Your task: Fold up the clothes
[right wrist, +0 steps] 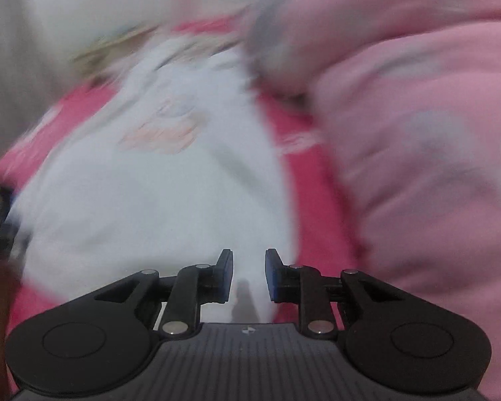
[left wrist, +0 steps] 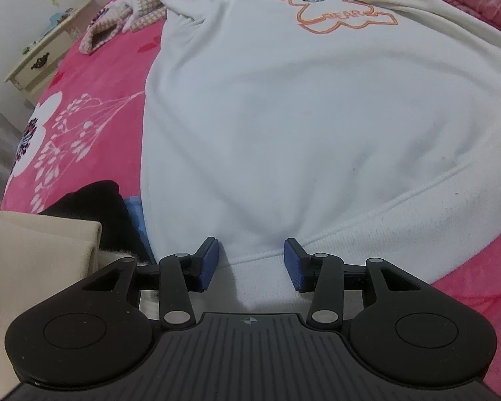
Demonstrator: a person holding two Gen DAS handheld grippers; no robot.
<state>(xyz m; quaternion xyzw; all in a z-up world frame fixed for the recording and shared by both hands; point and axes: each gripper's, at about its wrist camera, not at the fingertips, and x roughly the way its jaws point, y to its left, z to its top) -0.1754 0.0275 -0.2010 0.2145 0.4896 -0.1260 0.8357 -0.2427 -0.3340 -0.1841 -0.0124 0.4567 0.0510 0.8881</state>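
Note:
A white sweatshirt [left wrist: 284, 117] with an orange bear outline [left wrist: 337, 13] lies spread flat on a bright pink bedspread [left wrist: 93, 77]. In the left wrist view its ribbed hem runs along the near edge. My left gripper [left wrist: 252, 260] is at that hem near the left corner, jaws apart, with a bit of hem lying between the blue pads and not pinched. The right wrist view is blurred. My right gripper [right wrist: 248, 274] hovers low over the sweatshirt [right wrist: 150, 183] near its right edge, jaws narrowly apart, white cloth showing in the gap.
A beige folded cloth [left wrist: 33, 267], a black garment [left wrist: 100, 207] and a blue scrap [left wrist: 135, 214] lie at the near left. A checkered garment [left wrist: 130, 10] lies at the far left. A cream nightstand [left wrist: 40, 60] stands beside the bed. A bunched pale pink quilt [right wrist: 417, 133] fills the right.

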